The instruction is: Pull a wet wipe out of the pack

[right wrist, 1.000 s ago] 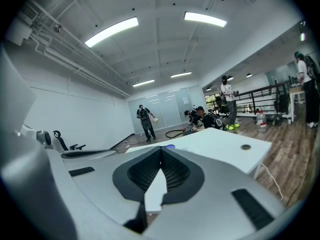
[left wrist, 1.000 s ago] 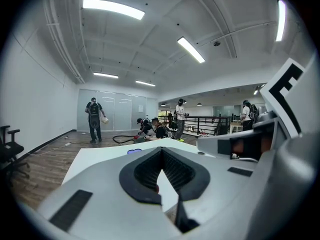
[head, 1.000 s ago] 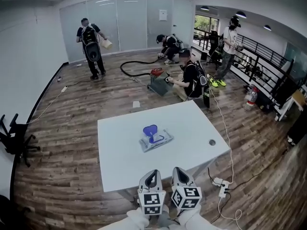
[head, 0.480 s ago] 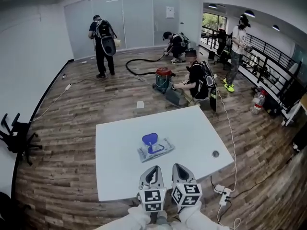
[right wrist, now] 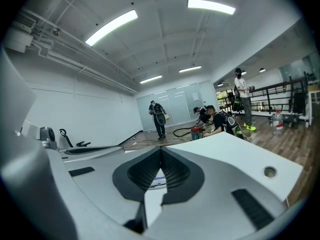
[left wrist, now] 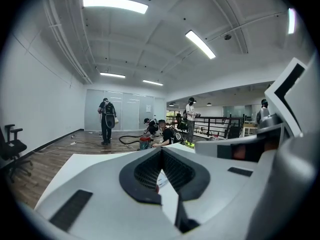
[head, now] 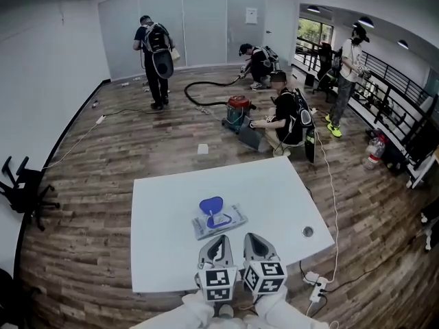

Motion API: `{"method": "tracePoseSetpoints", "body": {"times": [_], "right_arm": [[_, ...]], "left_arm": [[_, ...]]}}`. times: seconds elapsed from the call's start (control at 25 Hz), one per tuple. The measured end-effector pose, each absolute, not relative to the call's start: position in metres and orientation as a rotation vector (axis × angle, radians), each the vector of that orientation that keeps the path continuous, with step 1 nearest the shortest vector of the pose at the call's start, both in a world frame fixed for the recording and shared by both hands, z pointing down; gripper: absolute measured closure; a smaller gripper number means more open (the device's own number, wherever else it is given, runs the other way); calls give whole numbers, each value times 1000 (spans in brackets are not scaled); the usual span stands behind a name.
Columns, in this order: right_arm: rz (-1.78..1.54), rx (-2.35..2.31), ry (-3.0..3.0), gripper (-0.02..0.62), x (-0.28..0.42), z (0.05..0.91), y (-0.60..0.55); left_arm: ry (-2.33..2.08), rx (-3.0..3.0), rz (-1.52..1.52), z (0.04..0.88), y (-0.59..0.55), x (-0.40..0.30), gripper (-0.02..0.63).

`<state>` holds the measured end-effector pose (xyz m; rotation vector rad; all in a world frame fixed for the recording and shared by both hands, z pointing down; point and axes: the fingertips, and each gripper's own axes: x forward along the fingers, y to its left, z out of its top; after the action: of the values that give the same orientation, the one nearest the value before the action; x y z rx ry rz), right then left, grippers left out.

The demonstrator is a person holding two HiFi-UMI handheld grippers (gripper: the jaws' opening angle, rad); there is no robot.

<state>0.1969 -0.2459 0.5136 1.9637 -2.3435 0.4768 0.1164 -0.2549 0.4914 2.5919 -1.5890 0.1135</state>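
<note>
Head view: the pack (head: 218,220) lies lid-open on the table (head: 158,252), just beyond my left tongs (head: 219,244) and right tongs (head: 253,241). I judge this the approach; next, one pair must open over the wipe.

Left gripper view: jaws together, empty.

Right gripper view: jaws together, empty.

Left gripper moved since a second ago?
Yes. Head view: the left gripper has advanced over the white table toward the wet wipe pack; the gap has shrunk.
</note>
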Motion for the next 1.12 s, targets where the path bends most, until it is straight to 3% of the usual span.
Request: {"method": "tracePoseSetpoints", "body": {"times": [1.12], "right_arm": [[732,1790,-2320,586,179,590,-311]], "left_arm": [[-1724,2370,231,542,-313,67,606]]}}
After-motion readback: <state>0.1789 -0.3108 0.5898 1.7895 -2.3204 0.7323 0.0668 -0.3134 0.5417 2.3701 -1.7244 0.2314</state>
